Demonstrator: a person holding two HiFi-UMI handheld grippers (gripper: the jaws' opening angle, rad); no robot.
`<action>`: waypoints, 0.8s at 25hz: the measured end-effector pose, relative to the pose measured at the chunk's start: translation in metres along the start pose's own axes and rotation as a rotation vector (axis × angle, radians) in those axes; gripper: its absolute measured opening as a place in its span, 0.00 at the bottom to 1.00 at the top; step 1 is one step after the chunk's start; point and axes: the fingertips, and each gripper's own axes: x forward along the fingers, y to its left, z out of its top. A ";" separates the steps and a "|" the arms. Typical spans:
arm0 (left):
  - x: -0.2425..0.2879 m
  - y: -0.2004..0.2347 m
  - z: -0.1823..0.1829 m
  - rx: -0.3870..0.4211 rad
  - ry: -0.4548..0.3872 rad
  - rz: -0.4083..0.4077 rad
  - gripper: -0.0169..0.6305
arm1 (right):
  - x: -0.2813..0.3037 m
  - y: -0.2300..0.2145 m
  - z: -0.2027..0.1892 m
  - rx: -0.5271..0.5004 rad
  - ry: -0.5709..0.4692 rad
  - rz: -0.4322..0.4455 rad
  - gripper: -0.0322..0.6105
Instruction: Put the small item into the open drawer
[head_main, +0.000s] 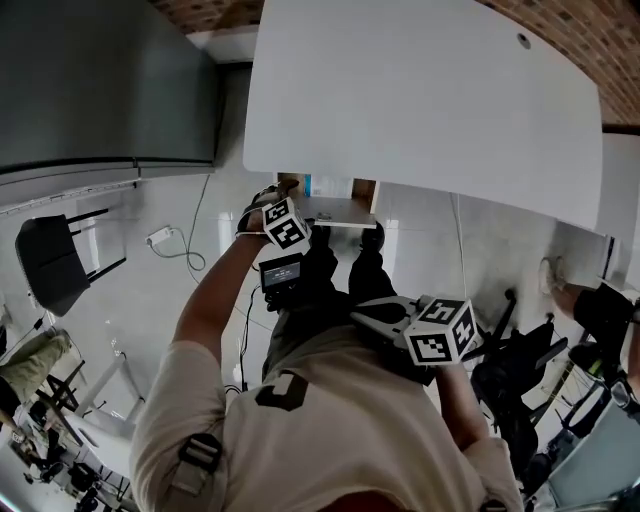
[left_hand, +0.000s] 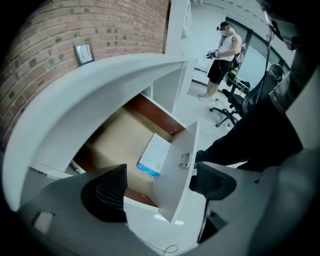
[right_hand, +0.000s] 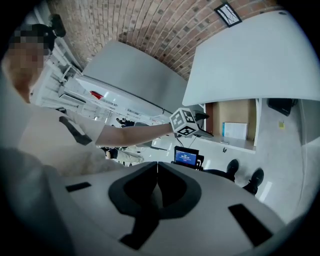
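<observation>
Under the white desk (head_main: 420, 100), a drawer (left_hand: 115, 137) with a wooden bottom stands open. Inside it lies a small white box with a blue end (left_hand: 155, 156), also seen as the box (right_hand: 234, 130) in the right gripper view. My left gripper (left_hand: 160, 187) is open just in front of the drawer, and the drawer's white front panel (left_hand: 177, 165) shows between its jaws. In the head view the left gripper (head_main: 285, 225) is at the drawer front (head_main: 345, 212). My right gripper (right_hand: 157, 185) is shut on nothing, and the right gripper (head_main: 440, 330) is held close to my body.
A grey cabinet top (head_main: 100, 80) lies to the left of the desk. A cable and plug (head_main: 165, 240) lie on the floor. Office chairs (left_hand: 232, 107) and another person (left_hand: 224, 55) stand further off. A brick wall (right_hand: 150, 30) backs the desk.
</observation>
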 end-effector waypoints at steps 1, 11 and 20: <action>-0.011 0.002 0.006 -0.006 -0.031 0.016 0.71 | 0.001 0.003 0.003 -0.013 0.000 0.000 0.05; -0.144 0.024 0.046 -0.375 -0.422 0.071 0.71 | 0.002 0.018 0.022 -0.100 -0.028 -0.017 0.05; -0.229 0.015 0.084 -0.496 -0.647 0.159 0.71 | -0.022 0.017 0.038 -0.175 -0.076 -0.021 0.05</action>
